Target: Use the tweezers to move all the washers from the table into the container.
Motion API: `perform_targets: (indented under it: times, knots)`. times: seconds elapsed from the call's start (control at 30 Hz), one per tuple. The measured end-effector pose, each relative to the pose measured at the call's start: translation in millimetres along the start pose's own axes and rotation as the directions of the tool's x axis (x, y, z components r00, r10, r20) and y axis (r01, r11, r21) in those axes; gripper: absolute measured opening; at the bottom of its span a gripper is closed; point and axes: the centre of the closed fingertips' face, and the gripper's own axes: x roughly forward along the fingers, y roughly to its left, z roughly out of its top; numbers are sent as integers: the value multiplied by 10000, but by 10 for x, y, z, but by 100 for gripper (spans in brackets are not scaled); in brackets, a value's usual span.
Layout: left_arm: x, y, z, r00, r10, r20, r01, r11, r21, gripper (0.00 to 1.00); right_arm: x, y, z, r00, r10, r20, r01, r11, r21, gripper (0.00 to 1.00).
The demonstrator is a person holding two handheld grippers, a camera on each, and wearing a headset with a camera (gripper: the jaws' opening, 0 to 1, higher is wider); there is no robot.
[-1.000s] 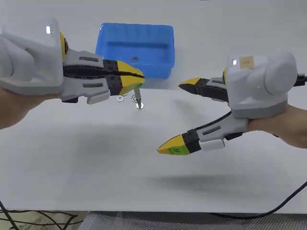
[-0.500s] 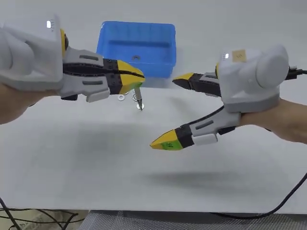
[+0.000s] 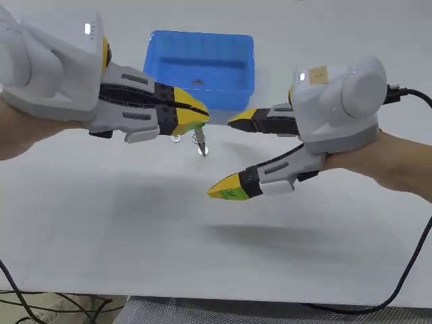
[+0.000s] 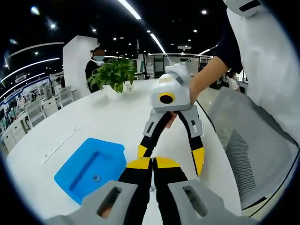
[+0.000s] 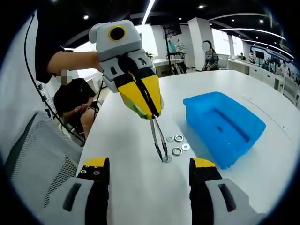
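Blue container (image 3: 202, 100) sits toward the counter's (image 3: 135, 236) far edge with a stored washer (image 4: 96, 178) in it. The left gripper (image 3: 200, 116) is clamped on the tweezers (image 5: 158, 136), whose tips meet a target washer (image 5: 167, 159) just beside three loose washers (image 5: 177, 151). The right gripper (image 3: 221, 158) hangs spread. This looks like pick-up; next comes a pinch, a lift and a carry over the rim.

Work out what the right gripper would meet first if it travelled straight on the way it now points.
Probably the tweezers, held in the shut left gripper: in the right gripper view they stand nearly dead ahead of the open right gripper. Depth is unclear, so it might pass just beside them.
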Motion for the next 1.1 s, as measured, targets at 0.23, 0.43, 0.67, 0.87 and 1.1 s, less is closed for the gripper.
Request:
perform_targets:
  times: [0.23,0.43,0.67,0.87,1.1]
  knots:
    - [22,15,-1,10000,69,24,-69,9999,-83,4,114,-16,6,9987,331,-380,-350,9981,-512,48]
    - [70,5,29,10000,56,5,-56,9999,-116,4,190,-59,39,9977,409,-538,-475,9907,-1273,34]
    - [128,-51,70,9999,-89,47,89,9999,-127,5,227,-100,44,9963,423,-751,-548,9833,-1738,23]
    - [125,-43,66,9999,-88,59,88,9999,-138,5,226,-117,59,9966,415,-708,-536,9825,-1783,18]
    - [139,-64,85,10000,-74,46,74,9999,-144,5,230,-155,68,9974,377,-620,-476,9846,-1681,13]
